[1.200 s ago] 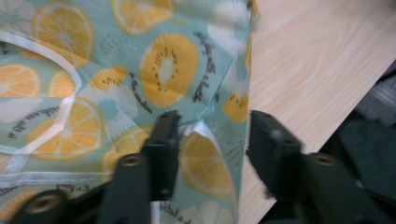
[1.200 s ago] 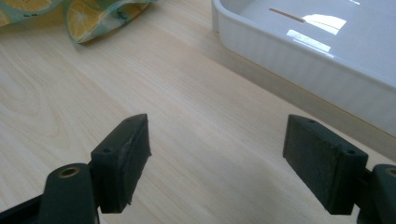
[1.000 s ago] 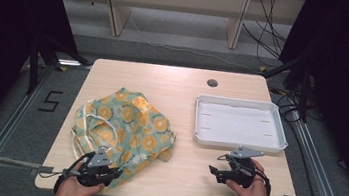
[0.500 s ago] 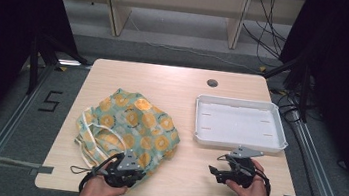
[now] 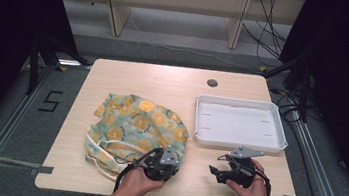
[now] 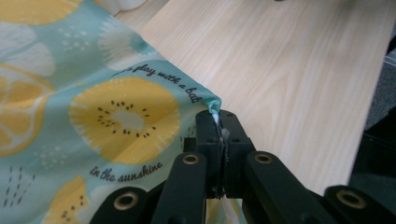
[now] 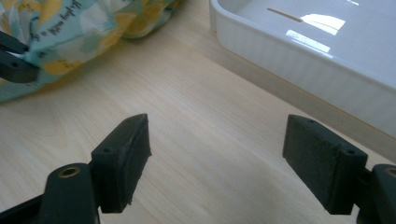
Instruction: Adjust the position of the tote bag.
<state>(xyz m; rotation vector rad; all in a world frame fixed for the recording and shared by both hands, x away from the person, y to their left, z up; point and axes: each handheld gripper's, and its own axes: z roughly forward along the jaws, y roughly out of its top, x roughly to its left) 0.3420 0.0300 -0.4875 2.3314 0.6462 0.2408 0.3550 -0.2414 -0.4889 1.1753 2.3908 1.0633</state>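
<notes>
A teal cloth (image 5: 134, 123) printed with yellow citrus slices lies bunched on the left half of the wooden table (image 5: 164, 81), white straps (image 5: 101, 145) showing at its near-left edge. My left gripper (image 5: 171, 154) sits at the cloth's near-right corner. In the left gripper view that gripper (image 6: 219, 119) is shut on the hem of the cloth (image 6: 121, 112), pinched between the pads. My right gripper (image 5: 214, 171) rests near the front edge, just in front of the white tray (image 5: 237, 145). Its jaws (image 7: 217, 144) stand wide open over bare wood, pointing toward the cloth (image 7: 70, 28).
The tray's ribbed wall (image 7: 299, 51) runs along the right of the right gripper view; nothing lies inside it. A round cable hole (image 5: 212, 82) sits near the table's far edge. Shelving legs and cables stand behind the table.
My left gripper has travelled right along the table's front, pulling the cloth's near corner with it, so the cloth has shifted right. The right gripper has stayed still.
</notes>
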